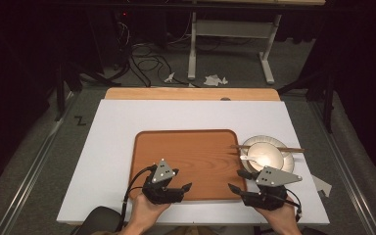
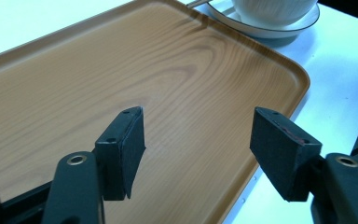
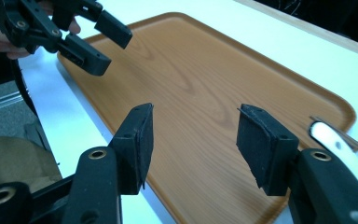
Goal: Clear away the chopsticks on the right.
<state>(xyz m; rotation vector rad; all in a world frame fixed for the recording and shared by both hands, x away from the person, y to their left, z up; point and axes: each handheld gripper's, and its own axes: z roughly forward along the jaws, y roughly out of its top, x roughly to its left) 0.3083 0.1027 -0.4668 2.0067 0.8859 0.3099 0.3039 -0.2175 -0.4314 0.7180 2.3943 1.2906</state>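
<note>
Item count: one wooden tray (image 1: 186,156), one bowl (image 1: 264,152), one plate (image 1: 287,161), one white spoon (image 1: 248,158), one pair of chopsticks (image 1: 293,148), two grippers: left (image 1: 188,185), right (image 1: 231,187)

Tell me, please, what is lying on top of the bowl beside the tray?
Chopsticks lie across the bowl, and a white spoon rests in it. The bowl stands on a plate; what lies under the bowl is covered.

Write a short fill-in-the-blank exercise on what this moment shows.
1. Both grippers, left gripper and right gripper, hover over the wooden ____.
2. The bowl sits on a ____.
3. The fingers of each gripper are ____, holding nothing.
4. The chopsticks rest across the ____.

Missing words: tray; plate; open; bowl
</note>
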